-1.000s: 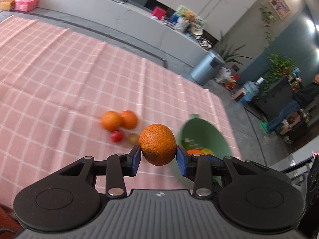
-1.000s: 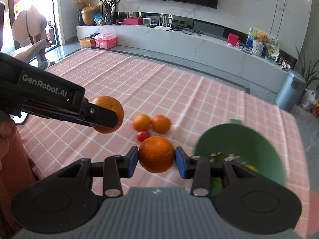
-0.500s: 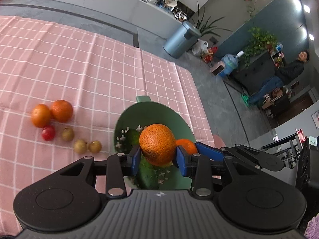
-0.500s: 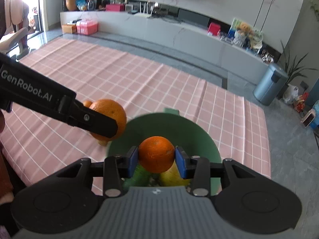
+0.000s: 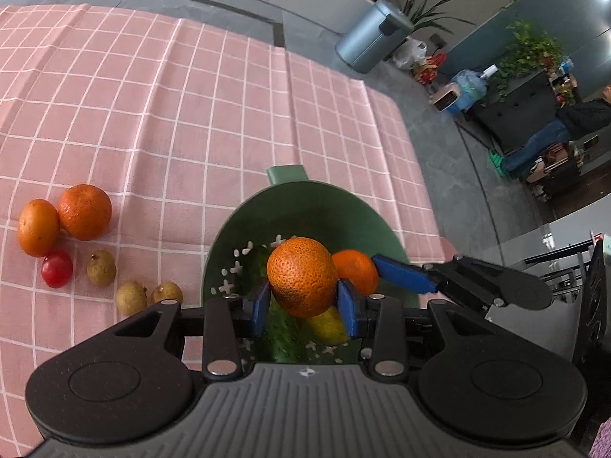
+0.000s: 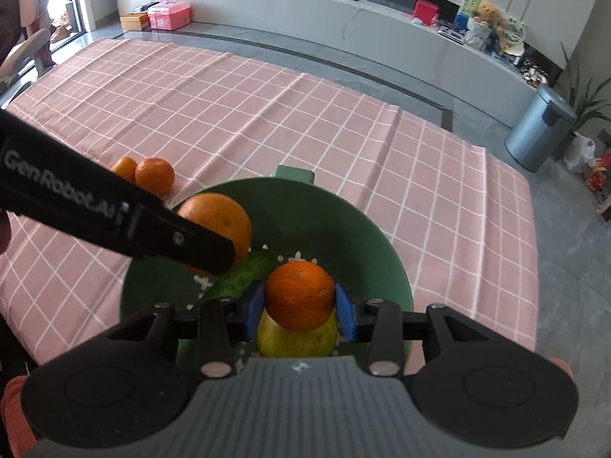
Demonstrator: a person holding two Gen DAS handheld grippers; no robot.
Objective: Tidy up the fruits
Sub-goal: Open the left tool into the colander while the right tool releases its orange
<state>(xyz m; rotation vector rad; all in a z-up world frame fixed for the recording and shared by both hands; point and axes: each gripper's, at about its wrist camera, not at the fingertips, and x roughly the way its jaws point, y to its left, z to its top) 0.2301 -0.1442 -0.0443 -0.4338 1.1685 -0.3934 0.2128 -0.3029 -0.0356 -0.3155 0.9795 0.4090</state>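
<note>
Oranges up over the green colander (image 5: 244, 225): the left claw (image 5: 302, 301) clamps one orange (image 5: 299, 275) above the bowl, and the right claw (image 6: 299, 310) grips another orange (image 6: 299, 294) just over the lemon (image 6: 296, 341) and cucumber (image 6: 238, 276) inside. On the pink checked table (image 5: 152, 114), two oranges (image 5: 84, 212), a cherry tomato (image 5: 56, 269) and three longans (image 5: 101, 268) sit left of the colander.

You have four oranges (image 5: 299, 275) in all, two over the green bowl (image 5: 343, 210) and two left of it, with one cherry tomato (image 5: 56, 268) and three longans (image 5: 101, 268) beside those.
</note>
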